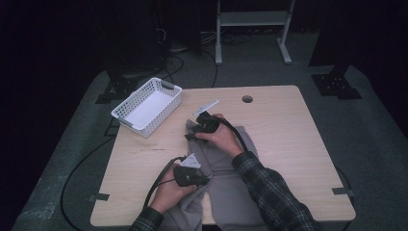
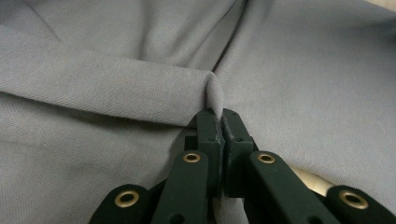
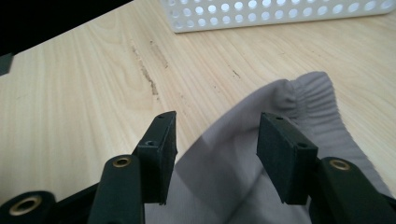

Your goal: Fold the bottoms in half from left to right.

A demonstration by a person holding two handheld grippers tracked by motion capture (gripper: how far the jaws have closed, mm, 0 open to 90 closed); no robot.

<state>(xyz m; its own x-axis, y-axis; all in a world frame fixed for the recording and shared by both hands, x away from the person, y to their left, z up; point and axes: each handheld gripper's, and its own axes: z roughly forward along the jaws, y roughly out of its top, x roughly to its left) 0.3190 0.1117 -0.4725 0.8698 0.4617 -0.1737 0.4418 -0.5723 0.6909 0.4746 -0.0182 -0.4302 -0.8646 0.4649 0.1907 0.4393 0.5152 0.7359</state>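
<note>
left tool [image 2: 219, 122] clenched on a raised fold of the grey garment [image 2: 116, 88], pads pressed together with the cloth ridge pinched between their tips; in the high view sits low on the near part of the garment [image 1: 226, 183], held in the left hand [image 1: 168, 192], cable looping off to the left across the bench [image 1: 288, 144].

right tool [image 3: 217, 149] released, jaws apart, nothing pressed by either pad; poised over the far edge of the garment, where a ribbed elastic hem [image 3: 322, 107] curls up just beyond the right-hand pad [image 3: 285, 154]. grey cloth lying under and between the jaws, bare wood beyond the left-hand one. in the high view found at the garment's far end [image 1: 192, 132], gripped in the right hand [image 1: 222, 139], plaid sleeve [image 1: 274, 192] running back to the near edge.

garment spread rumpled on the middle of the bench, from near its centre back to the near edge and hanging over it between the two forearms.

white perforated basket [image 1: 146, 106] standing at the far left corner of the bench, well apart from the garment; its holed wall [image 3: 280, 11] seen across the top of the right gripper view. round cable hole [image 1: 247, 99] near the far edge. scuff marks on the wood [image 3: 149, 74] between basket and cloth.
</note>
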